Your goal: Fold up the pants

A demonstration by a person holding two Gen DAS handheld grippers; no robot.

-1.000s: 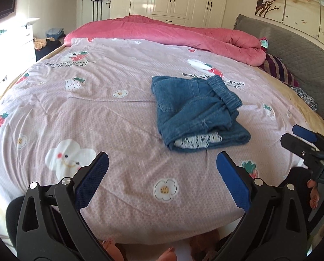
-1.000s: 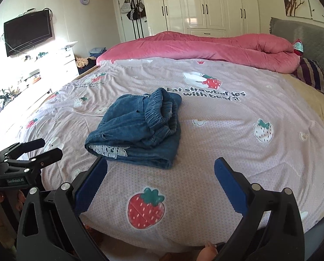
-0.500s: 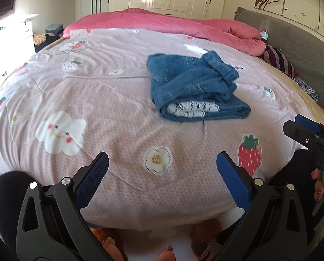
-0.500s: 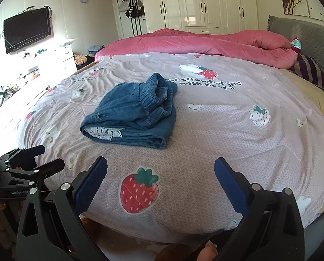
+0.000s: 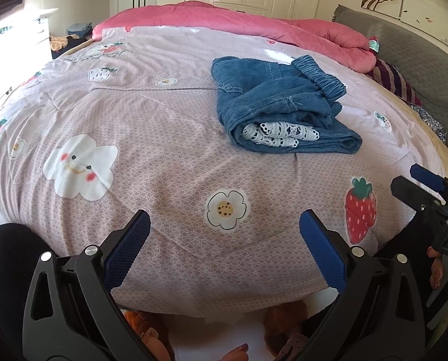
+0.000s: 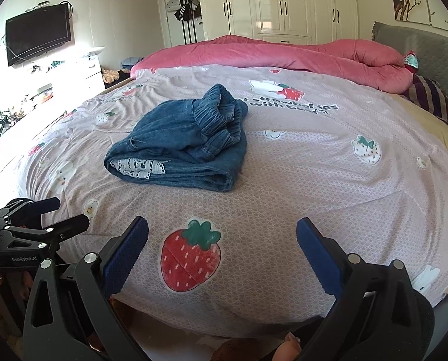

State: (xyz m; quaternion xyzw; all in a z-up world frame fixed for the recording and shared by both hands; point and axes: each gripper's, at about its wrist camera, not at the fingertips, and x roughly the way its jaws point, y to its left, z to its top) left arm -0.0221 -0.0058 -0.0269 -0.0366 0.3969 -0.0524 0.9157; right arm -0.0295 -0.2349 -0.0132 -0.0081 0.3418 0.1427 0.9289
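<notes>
Both grippers — left gripper [image 5: 224, 237], right gripper [image 6: 222, 240] — are held wide open, empty, off the bed's [image 5: 164, 120] near edge; the pants [image 5: 278, 111] lie folded, seemingly finished.

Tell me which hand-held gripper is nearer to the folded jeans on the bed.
Hard to say; perhaps the right, slightly. The left hand-held gripper is open at the bed edge with the jeans ahead to its right; the right hand-held gripper is open, jeans ahead to its left.

Blue denim pants [image 5: 279, 106], folded bundle, white lace showing, on bedspread [image 5: 151, 114]
</notes>
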